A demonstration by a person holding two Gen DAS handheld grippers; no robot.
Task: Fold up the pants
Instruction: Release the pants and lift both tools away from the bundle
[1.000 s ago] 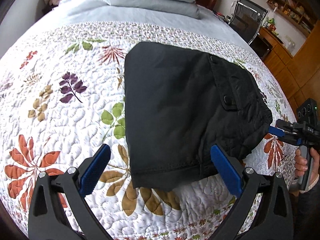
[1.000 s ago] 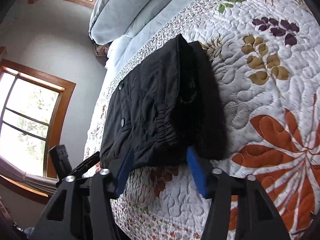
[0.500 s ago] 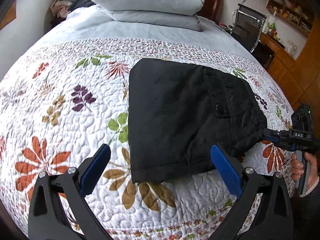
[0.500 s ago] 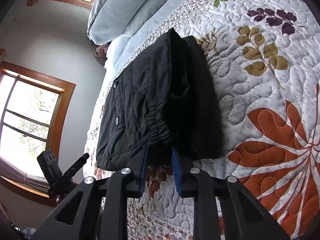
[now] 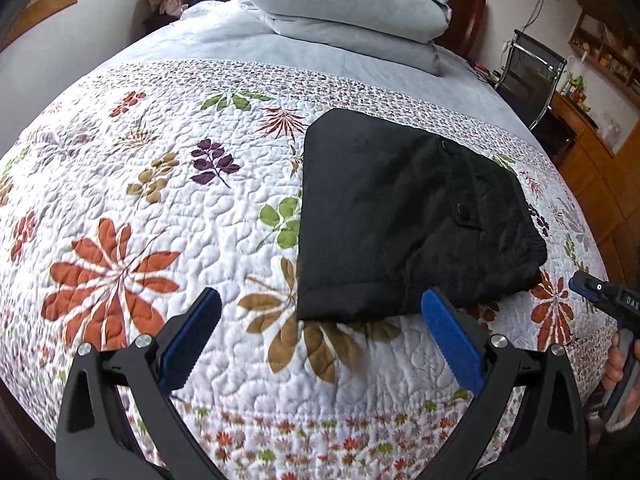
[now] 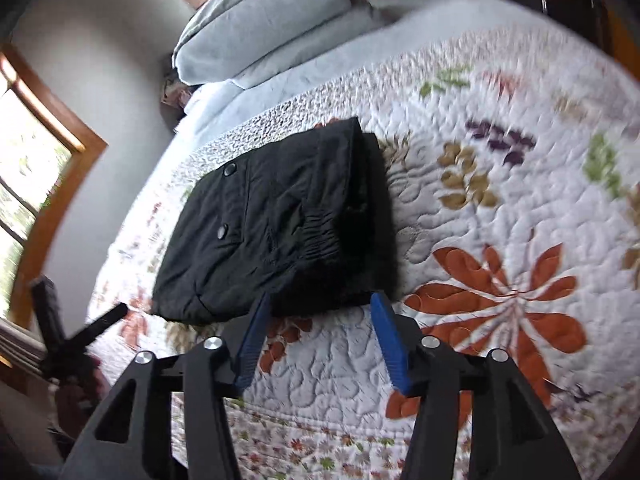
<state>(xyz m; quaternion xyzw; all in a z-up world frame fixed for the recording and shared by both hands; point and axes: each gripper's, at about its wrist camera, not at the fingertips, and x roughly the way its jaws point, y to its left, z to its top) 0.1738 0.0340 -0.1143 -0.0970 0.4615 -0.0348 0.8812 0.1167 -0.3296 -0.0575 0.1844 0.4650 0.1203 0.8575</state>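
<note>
My right gripper (image 6: 318, 300) has just been opening, and nothing sits between its blue pads now. My left gripper (image 5: 320, 300) is spread wide and empty. The folded black pants (image 5: 392, 216) lie on the quilt (image 5: 160, 200), just beyond both sets of fingertips. The risk I see: the puffy elastic waistband (image 6: 320, 226) springs the top layer open, or a pad snags the near edge.

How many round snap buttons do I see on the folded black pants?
2 in the right wrist view: one button near the far edge of the pants, one button nearer the elastic waistband. Others may be hidden inside the folds.
</note>
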